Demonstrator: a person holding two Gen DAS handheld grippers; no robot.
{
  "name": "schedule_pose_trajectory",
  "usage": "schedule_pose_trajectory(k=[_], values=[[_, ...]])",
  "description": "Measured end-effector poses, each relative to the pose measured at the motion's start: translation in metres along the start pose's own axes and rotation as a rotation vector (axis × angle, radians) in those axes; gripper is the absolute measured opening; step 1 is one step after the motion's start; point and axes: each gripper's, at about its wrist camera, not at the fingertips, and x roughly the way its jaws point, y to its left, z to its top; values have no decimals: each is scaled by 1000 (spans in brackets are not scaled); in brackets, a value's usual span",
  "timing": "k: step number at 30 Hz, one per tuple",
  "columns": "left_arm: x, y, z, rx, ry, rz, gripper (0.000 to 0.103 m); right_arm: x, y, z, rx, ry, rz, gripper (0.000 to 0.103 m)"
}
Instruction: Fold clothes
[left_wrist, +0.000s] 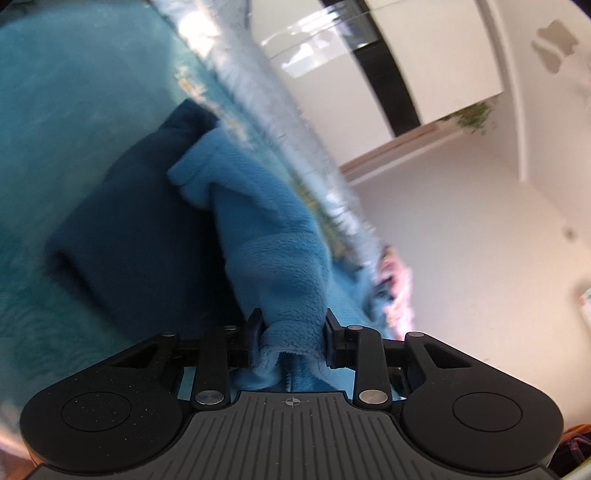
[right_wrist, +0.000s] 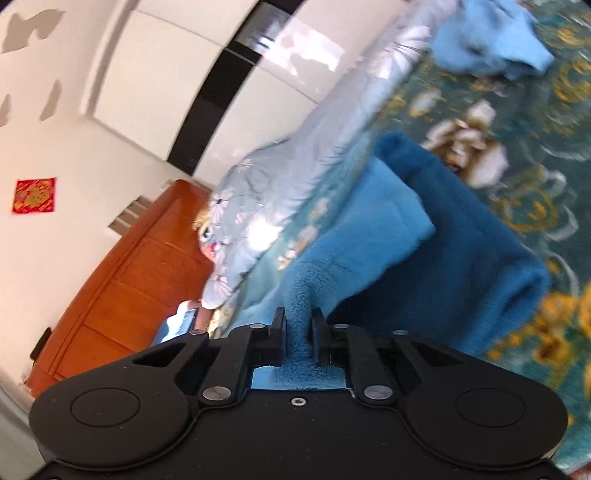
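A light blue fleece garment (left_wrist: 266, 236) lies partly over a dark blue folded garment (left_wrist: 133, 236) on a teal patterned bedspread (left_wrist: 74, 110). My left gripper (left_wrist: 293, 332) is shut on a bunched edge of the light blue fleece, which fills the gap between its fingers. In the right wrist view the same light blue fleece (right_wrist: 354, 236) rests against the dark blue garment (right_wrist: 480, 258). My right gripper (right_wrist: 299, 332) is shut on a narrow pinch of that fleece. Both views are tilted and blurred.
A pale floral quilt (right_wrist: 295, 177) runs along the far edge of the bed. Another light blue garment (right_wrist: 487, 40) lies farther off on the bedspread (right_wrist: 535, 177). White wardrobe doors (left_wrist: 424, 66), a wooden headboard (right_wrist: 122, 288) and white walls stand beyond.
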Motion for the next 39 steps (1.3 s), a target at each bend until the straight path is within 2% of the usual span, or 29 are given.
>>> schedule_pose_trajectory(k=[2,5,12,15,17,18,19,21,23,27,30,32,39], values=[[4,14,-5,-32,18,41,27,4,-10,-7,5,43,-62,14],[6,28,-10,-60,17,53,27,11,-22,-19,29,70,-98,11],[8,14,-6,56,41,115,27,16,-24,-22,35,79,-106,9],[4,5,-5,92,49,125,33,9,-15,-19,2,72,-94,22],[-6,-5,-7,160,43,142,50,-1,-8,-16,-35,45,-96,38],[-13,-11,-8,203,30,153,55,-8,-6,-14,-59,20,-105,50],[-19,-18,-9,251,6,166,59,-17,-5,-11,-86,-10,-118,54],[-28,-32,-10,326,-45,181,60,-34,-7,-8,-118,-71,-162,58],[-31,-45,-8,374,-84,184,60,-43,-20,-5,-77,-112,-218,58],[0,-82,-3,453,-73,182,58,-52,-45,-2,20,-174,-306,67],[27,-98,-8,519,-20,196,55,-55,-68,-5,88,-203,-258,71],[42,-105,-11,549,12,209,44,-50,-73,-3,89,-214,-236,71],[80,-107,-19,589,103,229,42,-31,-80,9,95,-201,-119,72]])
